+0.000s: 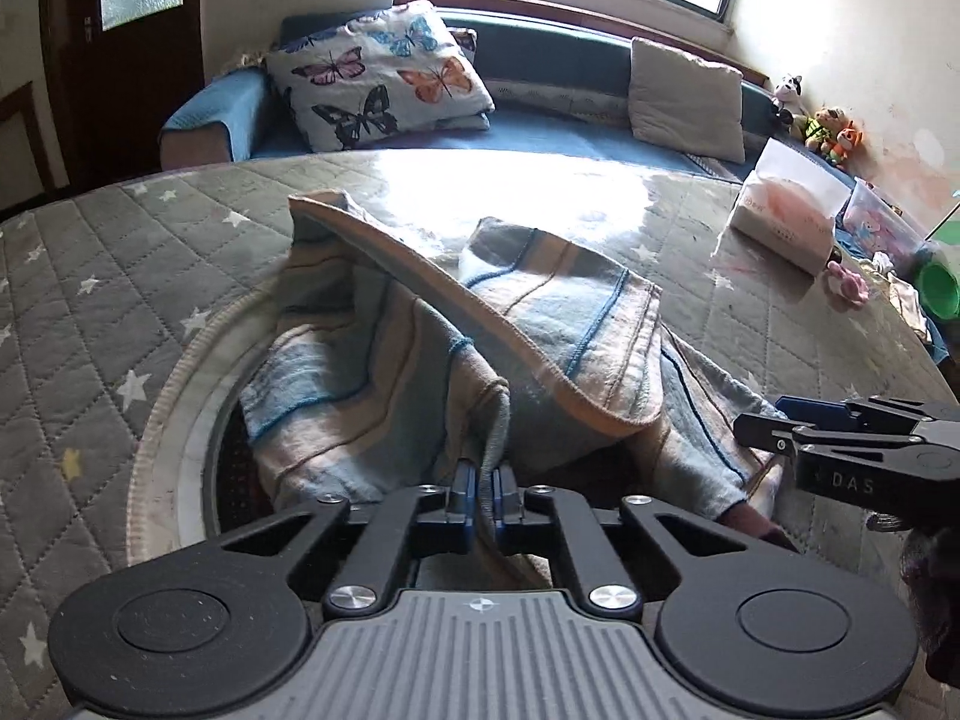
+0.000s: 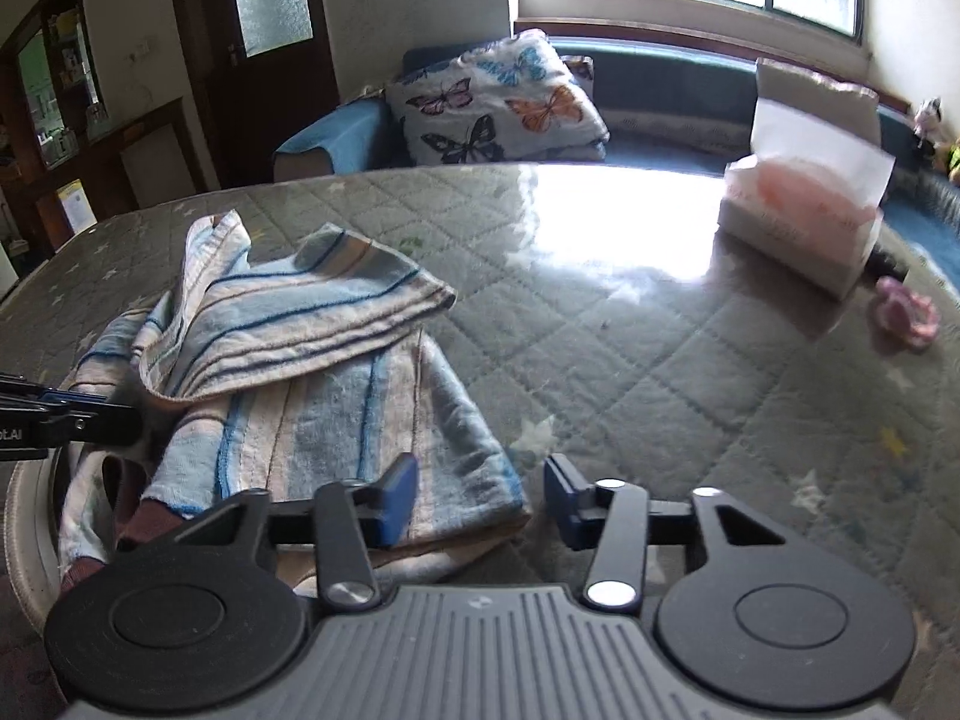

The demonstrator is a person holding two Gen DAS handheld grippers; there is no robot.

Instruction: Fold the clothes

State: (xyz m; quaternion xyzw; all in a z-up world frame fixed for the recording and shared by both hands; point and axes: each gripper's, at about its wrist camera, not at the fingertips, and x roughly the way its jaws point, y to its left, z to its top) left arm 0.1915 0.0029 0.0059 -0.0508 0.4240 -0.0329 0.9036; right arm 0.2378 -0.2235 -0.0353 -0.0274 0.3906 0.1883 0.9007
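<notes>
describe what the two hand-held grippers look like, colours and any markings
Both look alike. The left hand-held gripper and right hand-held gripper have black linkage arms, silver screw heads, blue finger pads, two round black discs and a ribbed grey body. White lettering marks the side. No cables or sleeves show.

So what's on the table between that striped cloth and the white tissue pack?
Nothing: in the right wrist view, only bare quilted table cover with sun glare lies between the striped cloth and the tissue pack.
</notes>
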